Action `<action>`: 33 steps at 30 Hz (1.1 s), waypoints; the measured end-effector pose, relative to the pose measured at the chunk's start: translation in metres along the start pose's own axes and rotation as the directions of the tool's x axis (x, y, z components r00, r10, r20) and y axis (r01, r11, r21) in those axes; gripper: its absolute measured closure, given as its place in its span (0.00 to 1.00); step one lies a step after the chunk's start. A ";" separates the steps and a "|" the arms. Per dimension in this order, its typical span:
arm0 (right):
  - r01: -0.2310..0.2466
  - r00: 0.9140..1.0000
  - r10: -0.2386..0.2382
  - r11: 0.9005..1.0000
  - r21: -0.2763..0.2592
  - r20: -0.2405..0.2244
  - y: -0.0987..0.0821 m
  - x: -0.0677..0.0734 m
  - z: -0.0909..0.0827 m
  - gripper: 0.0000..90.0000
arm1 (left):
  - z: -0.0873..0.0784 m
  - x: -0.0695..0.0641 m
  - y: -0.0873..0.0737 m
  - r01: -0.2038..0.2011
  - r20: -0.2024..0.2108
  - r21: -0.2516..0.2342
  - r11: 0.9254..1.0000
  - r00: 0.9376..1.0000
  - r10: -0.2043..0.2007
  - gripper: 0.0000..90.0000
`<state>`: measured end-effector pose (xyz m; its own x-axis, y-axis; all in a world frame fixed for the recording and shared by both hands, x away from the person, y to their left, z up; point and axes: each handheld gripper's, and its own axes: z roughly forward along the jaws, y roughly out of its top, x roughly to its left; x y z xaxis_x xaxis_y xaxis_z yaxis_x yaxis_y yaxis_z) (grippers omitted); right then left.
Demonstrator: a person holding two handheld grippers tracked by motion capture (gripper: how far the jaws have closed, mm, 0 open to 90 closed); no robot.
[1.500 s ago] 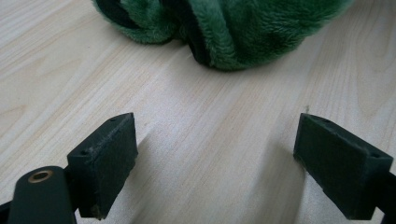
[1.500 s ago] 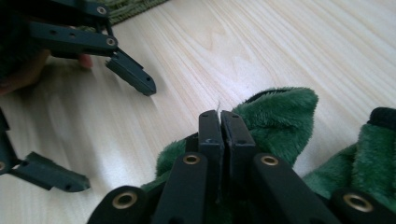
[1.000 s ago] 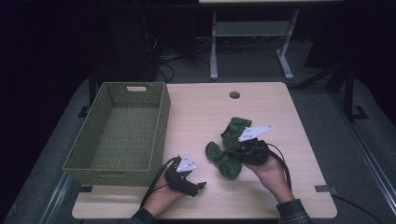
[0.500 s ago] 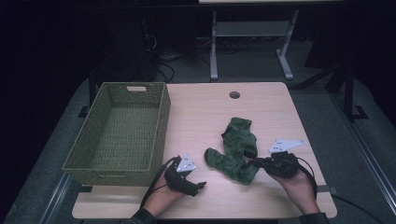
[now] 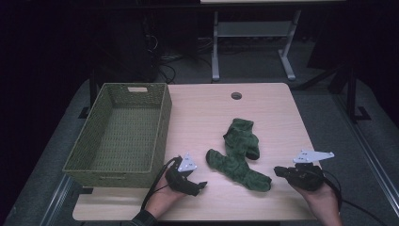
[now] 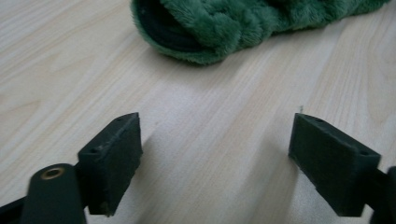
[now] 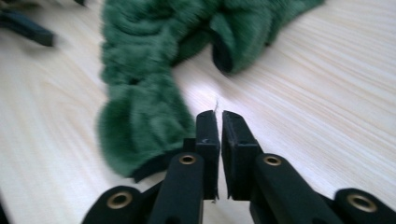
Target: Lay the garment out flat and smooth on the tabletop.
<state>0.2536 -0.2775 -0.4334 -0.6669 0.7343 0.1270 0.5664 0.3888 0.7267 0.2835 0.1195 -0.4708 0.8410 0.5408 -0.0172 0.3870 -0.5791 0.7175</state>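
While both hands rest at the near edge of the table (image 5: 277,108), the items stand as follows.

Left gripper (image 5: 200,186): held low over the wood just right of the basket's near corner, jaws wide apart though they have just been closing a little. Nothing is between them; in the left gripper view (image 6: 215,154) bare tabletop shows in the gap, and the open cuff of a sock lies near ahead, apart from the pads.

Right gripper (image 5: 278,170): at the near right of the table, jaws drawn together with only a thin slit left between the pads, as the right gripper view (image 7: 220,126) shows. They hold nothing. The nearest fuzzy end of the socks lies just beside the pads in that view; whether it touches them I cannot tell.

Green socks (image 5: 237,153): two fuzzy pieces, lying crossed on the wood between the two grippers, one end towards each.

Woven basket (image 5: 162,127): olive, rectangular, on the left part of the table, well apart from the socks.
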 end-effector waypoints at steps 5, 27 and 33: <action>0.018 0.999 -0.019 1.000 -0.010 -0.051 -0.003 0.016 0.005 1.00 | -0.010 0.005 0.022 -0.011 0.043 -0.050 0.999 0.999 0.013 0.54; 0.047 0.993 -0.034 0.992 0.115 -0.112 -0.012 0.035 0.035 1.00 | 0.052 0.027 0.066 -0.074 0.122 0.091 0.993 0.991 0.063 1.00; 0.059 0.995 -0.046 0.989 0.139 -0.090 -0.011 0.033 0.040 1.00 | 0.049 0.026 0.062 -0.058 0.133 0.103 0.993 0.990 0.044 1.00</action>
<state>0.2441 -0.2354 -0.4640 -0.7333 0.6624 0.1534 0.5881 0.5046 0.6320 0.3483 0.0674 -0.4608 0.8998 0.4294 -0.0780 0.3749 -0.6690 0.6418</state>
